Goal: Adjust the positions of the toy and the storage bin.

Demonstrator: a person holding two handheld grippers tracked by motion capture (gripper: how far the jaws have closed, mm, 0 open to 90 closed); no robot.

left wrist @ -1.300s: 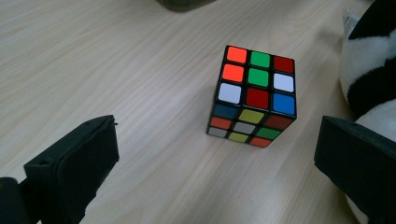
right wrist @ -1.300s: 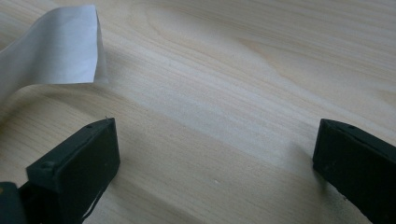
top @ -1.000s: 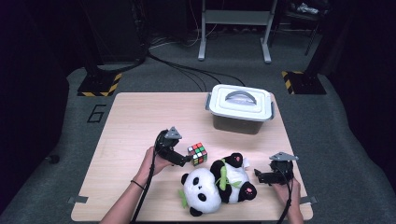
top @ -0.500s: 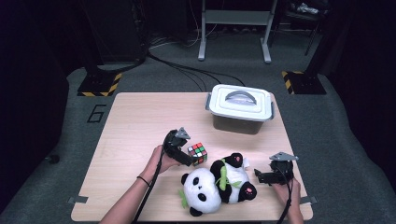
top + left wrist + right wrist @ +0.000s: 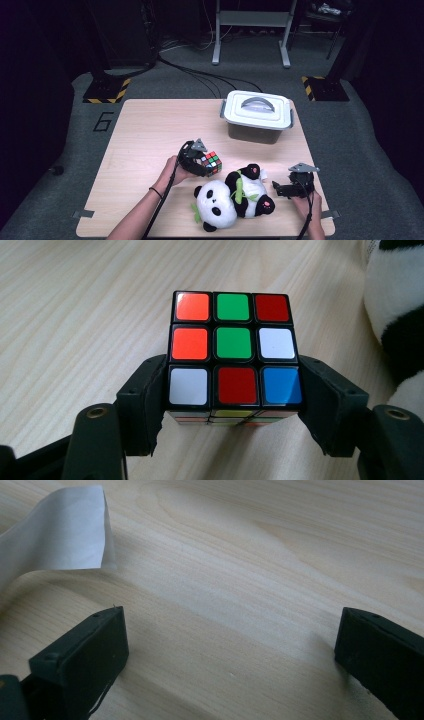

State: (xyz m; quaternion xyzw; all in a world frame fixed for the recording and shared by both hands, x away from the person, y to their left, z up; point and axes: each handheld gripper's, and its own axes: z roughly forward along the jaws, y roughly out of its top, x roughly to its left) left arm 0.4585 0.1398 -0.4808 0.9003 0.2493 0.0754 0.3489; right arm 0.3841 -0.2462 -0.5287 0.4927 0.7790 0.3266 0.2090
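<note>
The cube (image 5: pixel 233 352) sits near the tabletop's (image 5: pixel 145 130) middle, squarely between the left gripper's (image 5: pixel 200 161) fingers (image 5: pixel 145 400), which have just been closing and now touch its sides. The right gripper (image 5: pixel 291 187) rests wide open near the right edge, well apart.

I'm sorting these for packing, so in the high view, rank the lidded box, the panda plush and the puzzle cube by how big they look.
1. Panda plush and lidded box: they look about alike; the panda lies nearer the camera, so I won't rank them.
2. Puzzle cube: clearly smallest, sitting between the left gripper jaws.
</note>
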